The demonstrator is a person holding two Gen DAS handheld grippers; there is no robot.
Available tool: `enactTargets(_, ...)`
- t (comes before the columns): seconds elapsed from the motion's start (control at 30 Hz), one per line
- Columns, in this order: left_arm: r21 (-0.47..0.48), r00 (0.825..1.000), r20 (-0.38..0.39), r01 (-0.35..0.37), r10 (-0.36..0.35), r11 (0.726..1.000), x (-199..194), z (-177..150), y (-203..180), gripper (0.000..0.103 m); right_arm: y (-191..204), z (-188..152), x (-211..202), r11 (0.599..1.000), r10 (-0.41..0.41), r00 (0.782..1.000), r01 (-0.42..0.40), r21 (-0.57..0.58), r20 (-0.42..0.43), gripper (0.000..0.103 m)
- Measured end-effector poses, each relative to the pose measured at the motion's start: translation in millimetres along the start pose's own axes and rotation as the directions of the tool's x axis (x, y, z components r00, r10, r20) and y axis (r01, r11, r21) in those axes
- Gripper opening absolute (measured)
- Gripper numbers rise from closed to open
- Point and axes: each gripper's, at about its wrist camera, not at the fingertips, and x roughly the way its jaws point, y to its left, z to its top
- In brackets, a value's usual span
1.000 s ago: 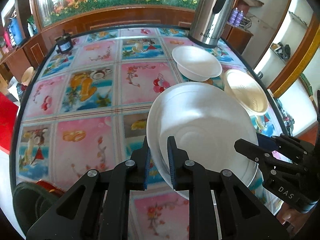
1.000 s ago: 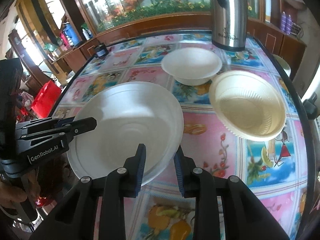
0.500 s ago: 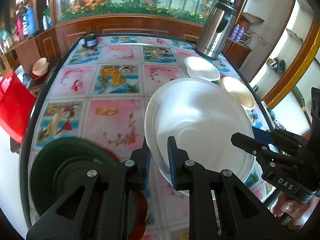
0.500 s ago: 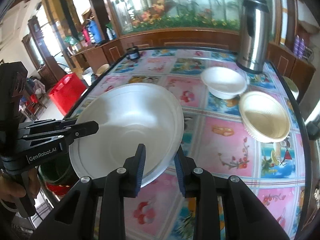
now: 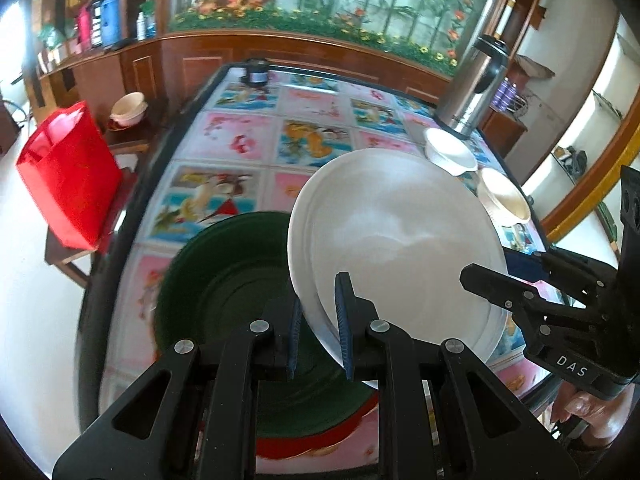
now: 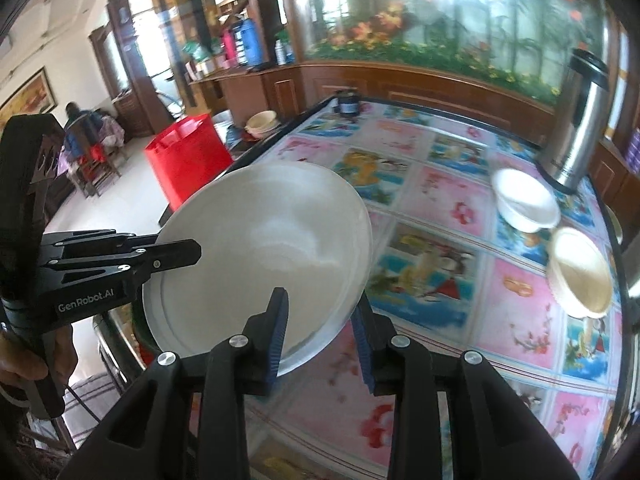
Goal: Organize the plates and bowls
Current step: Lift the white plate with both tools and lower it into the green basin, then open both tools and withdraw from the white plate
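Left tool point(image 5: 318, 330) gripped white plate point(image 5: 396, 240); right tool point(image 6: 320, 334), just loosened around its rim, should clear before lowering level onto green plate point(image 5: 224, 292).

white plate point(image 5: 400, 240): glossy smooth | flask point(image 5: 474, 92): shiny metal | table point(image 5: 240, 140): glossy

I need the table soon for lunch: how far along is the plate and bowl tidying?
Done: a green plate sits on a red plate at the table's near corner. In hand: the left gripper is clamped on a white plate held above that stack, its rim also between the right gripper's fingers. Left: setting it down, then the white bowl and cream bowl by the flask.
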Motion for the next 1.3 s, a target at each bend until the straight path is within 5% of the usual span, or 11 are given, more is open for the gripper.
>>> enactTargets(0.5, -0.077, 0.996, -0.053, -0.07, 0.066, 0.995, 18.1, -33.3, 60.0, 0.016, 57.4, 1.1, 48.5, 0.993, 0.033, 0.993, -0.045, -0.111, -0.11, 0.034)
enactTargets(1.3, -0.019, 0.986, -0.002, -0.164, 0.164, 0.986, 19.3, -45.4, 58.7, 0.016, 68.0, -4.8, 51.2, 0.99, 0.044, 0.99, -0.062, -0.129, -0.137, 0.04)
